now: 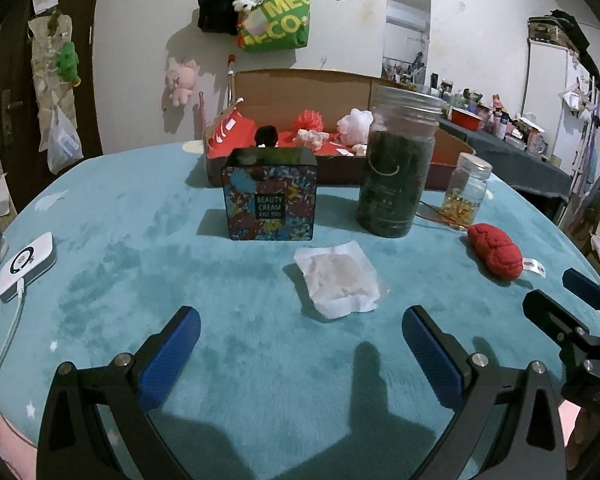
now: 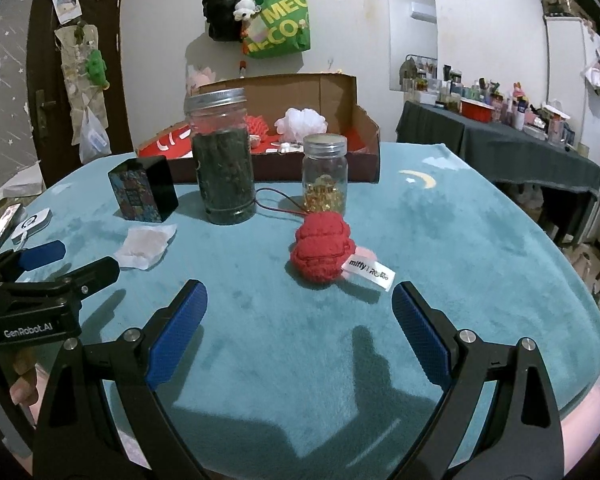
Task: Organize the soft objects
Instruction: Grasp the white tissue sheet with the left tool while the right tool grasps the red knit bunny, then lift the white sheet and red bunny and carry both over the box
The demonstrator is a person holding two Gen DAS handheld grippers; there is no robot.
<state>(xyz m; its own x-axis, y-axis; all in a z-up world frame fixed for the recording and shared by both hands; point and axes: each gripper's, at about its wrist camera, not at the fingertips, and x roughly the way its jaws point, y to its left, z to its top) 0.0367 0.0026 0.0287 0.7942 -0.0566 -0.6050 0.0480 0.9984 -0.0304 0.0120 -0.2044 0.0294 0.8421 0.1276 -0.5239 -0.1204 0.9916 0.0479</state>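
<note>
A red knitted plush (image 2: 322, 250) with a white tag lies on the teal blanket just ahead of my right gripper (image 2: 298, 298), which is open and empty. The same red plush (image 1: 496, 250) shows at the right of the left wrist view. A flat white pouch (image 1: 340, 280) lies just ahead of my left gripper (image 1: 300, 322), also open and empty. That white pouch (image 2: 146, 246) appears left of the right gripper. At the back stands an open cardboard box (image 1: 300, 80) with a red lining, holding a red mesh puff (image 1: 309, 120), a white puff (image 1: 354, 122) and small soft items.
A patterned tin (image 1: 270, 196), a tall jar of dark contents (image 1: 398, 160) and a small jar of yellow capsules (image 1: 466, 190) stand between the grippers and the box. A white device with a cable (image 1: 26, 266) lies at the left edge. A cluttered dark table (image 2: 496, 136) stands at the right.
</note>
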